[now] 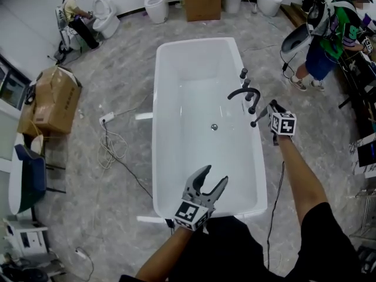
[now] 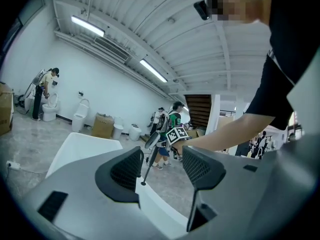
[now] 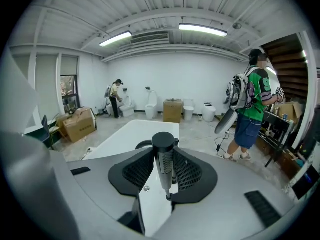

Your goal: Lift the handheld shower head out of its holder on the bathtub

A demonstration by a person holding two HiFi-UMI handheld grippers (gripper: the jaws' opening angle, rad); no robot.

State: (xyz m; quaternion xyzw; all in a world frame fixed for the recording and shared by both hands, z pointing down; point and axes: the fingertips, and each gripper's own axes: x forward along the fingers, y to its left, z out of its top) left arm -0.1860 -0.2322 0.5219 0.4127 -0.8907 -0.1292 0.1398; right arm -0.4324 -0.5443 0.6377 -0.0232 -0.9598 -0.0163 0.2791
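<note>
My right hand-held gripper (image 3: 164,155) is pinching the shower head (image 3: 163,170). Its view shows both pads pressed on the dark rod, which stands upright between them with its perforated face toward the camera. From my head view that hand-held gripper (image 1: 272,109) sits over the right rim of the bathtub (image 1: 157,128). There the shower head (image 1: 260,119) is only a thin black stick slanting down toward the rim, just beside the curved faucet (image 1: 242,91). Its lower end hangs close above the rim. I cannot tell whether it touches anything there, and I cannot pick out the holder among the dark fittings. No hose is clear in any view.

My left hand-held gripper (image 1: 215,175) is spread wide and holds nothing, near the tub's close end. Through the gap in its own view (image 2: 162,151) I see the stick-like shower head (image 2: 148,164) far off, above the white edge of the tub (image 2: 75,144).

Farther out, a cable (image 1: 114,148) loops on the marbled floor left of the tub, and a cardboard box (image 1: 56,98) stands beyond it. A person in a green shirt (image 1: 332,31) stands at the upper right, partly cut off by the frame. Another person (image 1: 76,16) bends beside a toilet (image 1: 106,17) at the far wall.
</note>
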